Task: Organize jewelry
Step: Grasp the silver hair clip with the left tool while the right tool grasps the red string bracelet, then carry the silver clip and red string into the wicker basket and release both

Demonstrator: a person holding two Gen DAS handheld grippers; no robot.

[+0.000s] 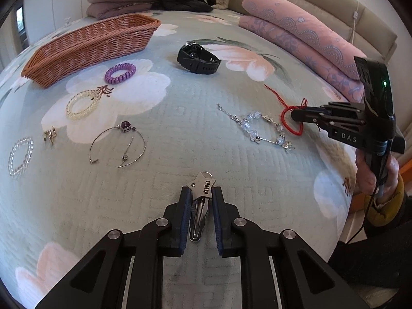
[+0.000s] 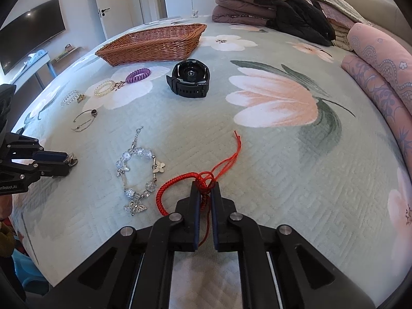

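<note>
My left gripper (image 1: 202, 190) is shut on a silver hair clip (image 1: 203, 183) with a star charm, low over the flowered bedspread. In the right wrist view the same left gripper (image 2: 71, 161) shows at the left edge with the hair clip (image 2: 73, 160) at its tips. My right gripper (image 2: 205, 188) is shut on the knot of a red woven string bracelet (image 2: 175, 182), whose loop and loose ends lie on the bed. From the left wrist view, the right gripper (image 1: 293, 114) pinches the red bracelet (image 1: 284, 112). A wicker basket (image 1: 90, 43) (image 2: 152, 43) sits at the far side.
Spread over the bed are a black watch (image 2: 190, 78), a purple coil tie (image 1: 120, 73), a clear coil tie (image 1: 82, 104), a bead bracelet (image 1: 20, 155), a gold piece (image 1: 49, 135), a wire bangle (image 1: 117, 144) and a butterfly crystal bracelet (image 2: 139, 177). Folded quilts (image 1: 296, 33) line the far right.
</note>
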